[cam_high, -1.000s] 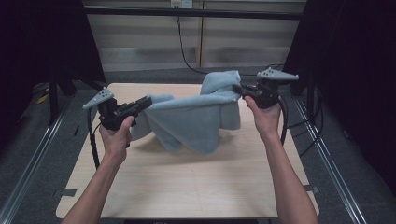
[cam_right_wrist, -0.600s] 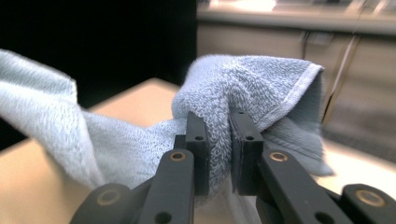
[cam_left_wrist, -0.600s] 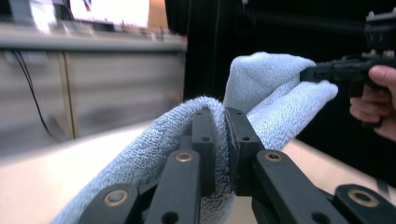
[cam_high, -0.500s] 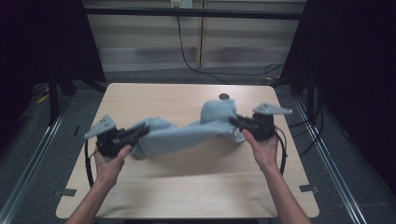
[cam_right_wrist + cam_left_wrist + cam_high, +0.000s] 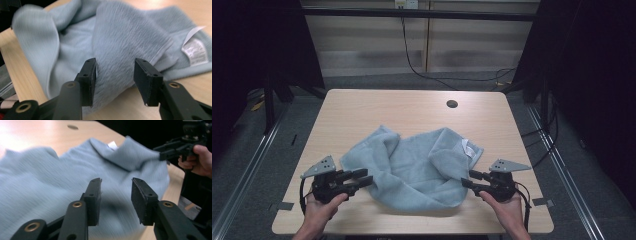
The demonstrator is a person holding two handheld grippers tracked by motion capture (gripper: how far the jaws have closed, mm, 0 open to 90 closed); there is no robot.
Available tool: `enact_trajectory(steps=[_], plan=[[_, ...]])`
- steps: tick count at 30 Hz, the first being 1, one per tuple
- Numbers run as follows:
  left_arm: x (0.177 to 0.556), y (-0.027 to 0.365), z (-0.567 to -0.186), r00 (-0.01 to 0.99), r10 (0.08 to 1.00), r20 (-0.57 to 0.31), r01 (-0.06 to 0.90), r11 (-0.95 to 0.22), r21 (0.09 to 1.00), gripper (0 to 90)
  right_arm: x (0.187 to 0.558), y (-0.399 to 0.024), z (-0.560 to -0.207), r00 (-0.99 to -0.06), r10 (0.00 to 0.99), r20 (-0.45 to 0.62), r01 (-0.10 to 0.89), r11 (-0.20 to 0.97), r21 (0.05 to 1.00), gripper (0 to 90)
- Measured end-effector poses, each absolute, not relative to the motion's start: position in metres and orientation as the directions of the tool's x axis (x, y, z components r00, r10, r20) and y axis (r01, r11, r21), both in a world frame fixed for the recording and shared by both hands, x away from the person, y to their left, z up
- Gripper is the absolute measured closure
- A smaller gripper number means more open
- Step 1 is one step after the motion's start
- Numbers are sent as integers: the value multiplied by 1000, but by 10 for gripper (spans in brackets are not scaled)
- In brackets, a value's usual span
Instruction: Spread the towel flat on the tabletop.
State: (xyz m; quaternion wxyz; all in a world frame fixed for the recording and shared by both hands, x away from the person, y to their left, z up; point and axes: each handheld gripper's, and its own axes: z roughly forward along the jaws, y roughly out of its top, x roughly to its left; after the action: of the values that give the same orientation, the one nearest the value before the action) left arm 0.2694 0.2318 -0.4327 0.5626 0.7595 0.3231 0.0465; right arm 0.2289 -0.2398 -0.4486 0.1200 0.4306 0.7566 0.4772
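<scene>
A light blue towel [image 5: 412, 167] lies crumpled on the wooden table [image 5: 362, 107], its white label [image 5: 467, 146] turned up at the right. My left gripper [image 5: 362, 178] sits low at the towel's left edge. Its jaws have just been opening and now stand apart with nothing pressed between them; in the left gripper view [image 5: 116, 188] the towel [image 5: 50, 182] spreads just ahead. My right gripper [image 5: 467, 178] is at the towel's right edge. Its jaws have also just been opening, and in the right gripper view [image 5: 115, 68] they stand apart before a fold of the towel [image 5: 125, 35].
A round cable hole [image 5: 452, 104] sits near the table's far edge. The table's front edge runs just below both hands. Grey tape marks [image 5: 283, 205] lie at the front corners. Cables hang behind the table, and metal rails flank it.
Both grippers came down and toward the front of the table. They let go of the towel, which was stretched in the air between them and now lies in a heap.
</scene>
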Motion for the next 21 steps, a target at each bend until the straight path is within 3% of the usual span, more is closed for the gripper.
enact_trajectory(steps=[5,10,11,14,18,20,21], plan=[[302,214,-438,782,564,-264,440,-199,876,582,244,-246,-439,-585,784,209,501,147,853,491],[342,180,-468,770,596,-227,482,-312,819,623,293,-244,-451,-554,803,218,547,154,823,487],[348,176,-476,765,591,-255,514,-323,794,623,293,-244,-451,-554,803,218,547,154,823,487],[352,171,-497,770,613,-175,515,-436,738,640,308,-240,-463,-550,800,241,560,139,817,486],[348,187,-502,761,618,-198,526,-409,746,647,311,-234,-483,-566,790,237,611,208,764,466],[344,194,-504,756,623,-201,527,-397,751,647,304,-232,-487,-576,792,203,599,241,763,671],[342,197,-503,752,628,-202,532,-396,748,647,304,-232,-487,-576,792,203,599,241,763,671]])
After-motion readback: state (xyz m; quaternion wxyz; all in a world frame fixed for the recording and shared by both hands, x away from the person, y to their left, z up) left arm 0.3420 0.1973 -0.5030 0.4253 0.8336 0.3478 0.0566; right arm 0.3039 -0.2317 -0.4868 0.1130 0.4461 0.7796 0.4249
